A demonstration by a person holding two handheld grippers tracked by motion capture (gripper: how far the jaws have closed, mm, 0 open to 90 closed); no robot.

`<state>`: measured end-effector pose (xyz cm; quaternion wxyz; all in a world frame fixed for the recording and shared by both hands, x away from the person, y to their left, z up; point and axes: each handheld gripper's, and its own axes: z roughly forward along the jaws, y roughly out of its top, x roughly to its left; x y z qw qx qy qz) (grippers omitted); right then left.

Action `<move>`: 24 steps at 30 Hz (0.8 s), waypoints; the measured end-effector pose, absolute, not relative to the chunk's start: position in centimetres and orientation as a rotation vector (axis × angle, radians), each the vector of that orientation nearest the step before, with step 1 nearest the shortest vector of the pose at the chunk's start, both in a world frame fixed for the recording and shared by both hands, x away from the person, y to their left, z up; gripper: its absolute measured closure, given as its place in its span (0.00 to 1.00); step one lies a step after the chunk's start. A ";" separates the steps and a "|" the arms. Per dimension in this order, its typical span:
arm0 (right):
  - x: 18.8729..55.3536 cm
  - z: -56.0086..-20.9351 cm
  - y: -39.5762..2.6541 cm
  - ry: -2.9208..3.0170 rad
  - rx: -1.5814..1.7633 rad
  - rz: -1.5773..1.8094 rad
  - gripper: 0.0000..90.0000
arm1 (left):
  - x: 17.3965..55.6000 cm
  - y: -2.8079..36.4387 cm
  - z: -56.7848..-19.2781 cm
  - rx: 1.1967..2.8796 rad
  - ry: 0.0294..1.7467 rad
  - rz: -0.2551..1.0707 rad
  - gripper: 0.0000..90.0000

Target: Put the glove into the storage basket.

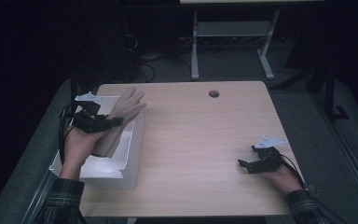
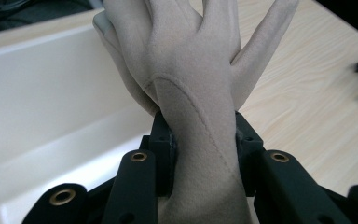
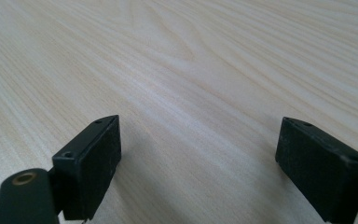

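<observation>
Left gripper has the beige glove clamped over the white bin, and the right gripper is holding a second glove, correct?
Not quite. The left gripper does clamp the beige glove over the white bin, but the right gripper holds nothing: the right gripper view shows its jaws open over the bare table.

Open tabletop (image 1: 205, 140) between the claws; white bin (image 1: 133, 154) walls along the left edge.

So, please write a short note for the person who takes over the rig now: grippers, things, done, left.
Left gripper: shut on the beige glove at its wrist part, held above the white box's right edge.
Right gripper: open, nothing between the jaws, low over the wooden table at the right.
Done: glove gripped and lifted.
Left: probably set the glove down, in the box or on the table; which one I cannot tell.
</observation>
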<state>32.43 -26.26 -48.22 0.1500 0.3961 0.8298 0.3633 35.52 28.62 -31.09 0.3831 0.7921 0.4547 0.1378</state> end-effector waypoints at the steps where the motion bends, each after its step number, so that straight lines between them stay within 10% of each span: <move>1: 32.4 -48.2 -26.3 2.384 1.139 1.044 0.15 | 35.4 29.1 -31.4 2.021 1.174 0.355 0.75; 24: 32.4 -48.2 -26.2 2.382 1.143 1.044 0.15 | 37.1 31.3 -40.1 2.112 1.337 0.327 0.72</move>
